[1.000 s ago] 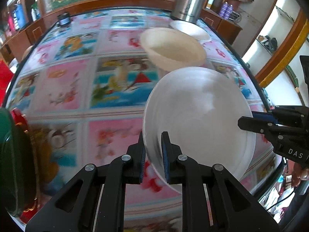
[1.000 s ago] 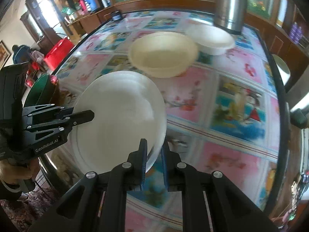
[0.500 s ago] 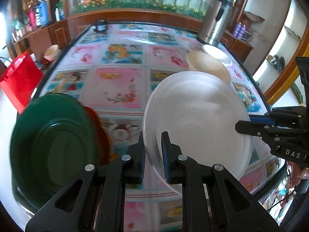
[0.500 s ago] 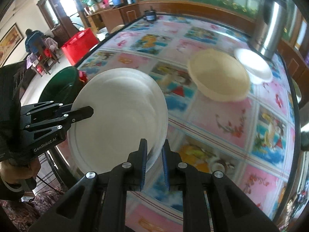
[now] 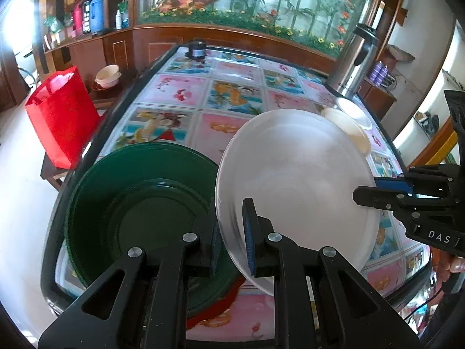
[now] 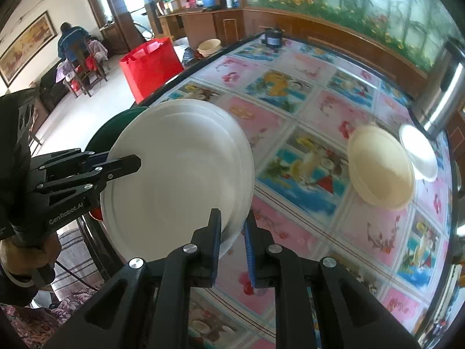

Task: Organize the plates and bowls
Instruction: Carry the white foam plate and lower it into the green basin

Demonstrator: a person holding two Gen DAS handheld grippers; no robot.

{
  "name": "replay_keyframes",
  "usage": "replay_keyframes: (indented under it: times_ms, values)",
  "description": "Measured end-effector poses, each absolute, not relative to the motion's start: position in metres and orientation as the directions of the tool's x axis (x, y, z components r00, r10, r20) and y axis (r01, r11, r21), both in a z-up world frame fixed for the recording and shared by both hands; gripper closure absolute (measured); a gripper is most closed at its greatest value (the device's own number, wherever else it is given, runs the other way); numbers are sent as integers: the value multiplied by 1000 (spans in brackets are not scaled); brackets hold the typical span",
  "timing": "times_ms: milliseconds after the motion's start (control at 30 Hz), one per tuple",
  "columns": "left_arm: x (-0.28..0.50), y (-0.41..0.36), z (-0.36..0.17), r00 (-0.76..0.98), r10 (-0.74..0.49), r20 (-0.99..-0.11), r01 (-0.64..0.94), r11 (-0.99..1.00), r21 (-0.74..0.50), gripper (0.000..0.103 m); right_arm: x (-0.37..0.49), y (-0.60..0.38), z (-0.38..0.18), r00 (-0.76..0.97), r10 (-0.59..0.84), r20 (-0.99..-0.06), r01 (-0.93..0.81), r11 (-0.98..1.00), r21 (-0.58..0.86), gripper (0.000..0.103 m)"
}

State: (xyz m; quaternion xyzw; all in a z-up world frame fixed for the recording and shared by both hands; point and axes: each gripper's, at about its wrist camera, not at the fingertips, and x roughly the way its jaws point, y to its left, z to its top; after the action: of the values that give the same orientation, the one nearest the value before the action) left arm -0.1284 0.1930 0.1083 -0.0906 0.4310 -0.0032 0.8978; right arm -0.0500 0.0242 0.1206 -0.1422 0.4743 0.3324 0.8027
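Note:
Both grippers hold one large white plate [image 5: 296, 180], tilted above the table; it also shows in the right wrist view [image 6: 177, 174]. My left gripper [image 5: 231, 242] is shut on its near rim. My right gripper [image 6: 231, 245] is shut on the opposite rim and shows at the right of the left wrist view [image 5: 377, 192]. A dark green plate [image 5: 136, 203] lies on a red plate [image 5: 215, 314] at the table's near left corner, just left of and below the white plate. A cream bowl [image 6: 380, 168] and a white bowl [image 6: 418, 151] sit far right.
The table [image 6: 319, 110] has a colourful picture cloth and a dark rim. A steel urn [image 5: 354, 58] stands at its far right corner, a small black object [image 5: 197, 51] at the far edge. A red bag [image 5: 64, 116] stands on a bench left of the table.
Both grippers have carried the white plate leftward, away from the cream and white bowls, toward the green plate at the table's left corner. Both grips are unchanged.

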Motion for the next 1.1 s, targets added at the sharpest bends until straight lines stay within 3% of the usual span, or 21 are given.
replay_keyframes:
  times_ms: [533,1100]
  values:
    - [-146,245,132,679,-53,-732,-143,969,-202,88,-56,74,142,326,425,-844,-729,681,61,86]
    - [-159,291,88,612,13,-791,-245,954,-174,88,-58,136,101,223,396,-891,-782,618,79,86]
